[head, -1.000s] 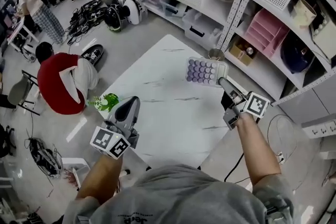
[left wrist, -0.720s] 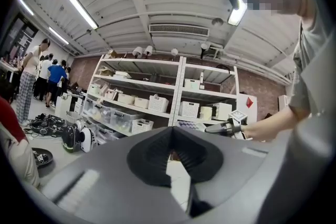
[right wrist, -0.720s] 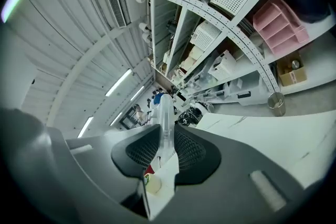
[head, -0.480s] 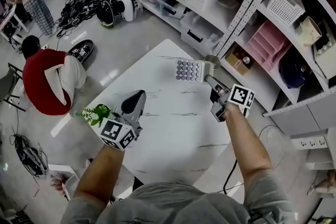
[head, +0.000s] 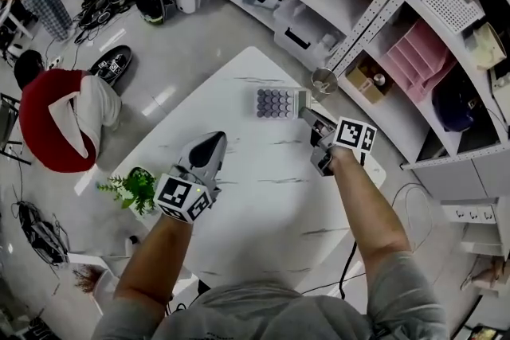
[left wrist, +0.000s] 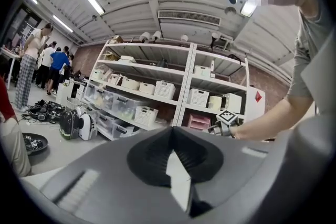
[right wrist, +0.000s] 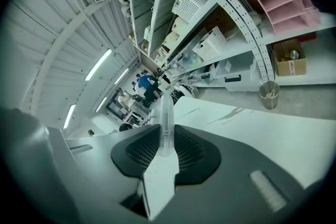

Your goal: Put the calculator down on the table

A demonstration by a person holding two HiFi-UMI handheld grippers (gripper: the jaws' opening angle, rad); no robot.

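Head view: right gripper (head: 307, 115) is holding the calculator (head: 276, 103) by one edge, keys facing up, over the far part of the white table (head: 263, 203), near a metal cup (head: 323, 80). Cannot tell whether it is touching the tabletop. Right gripper view: jaws are pinching the calculator (right wrist: 166, 123), seen edge-on between the pads. Left gripper (head: 212, 142) is hovering over the table's left side, well apart from the calculator, near a small plant (head: 131, 189). Left gripper view: jaws are sitting closed together, gripping nothing.
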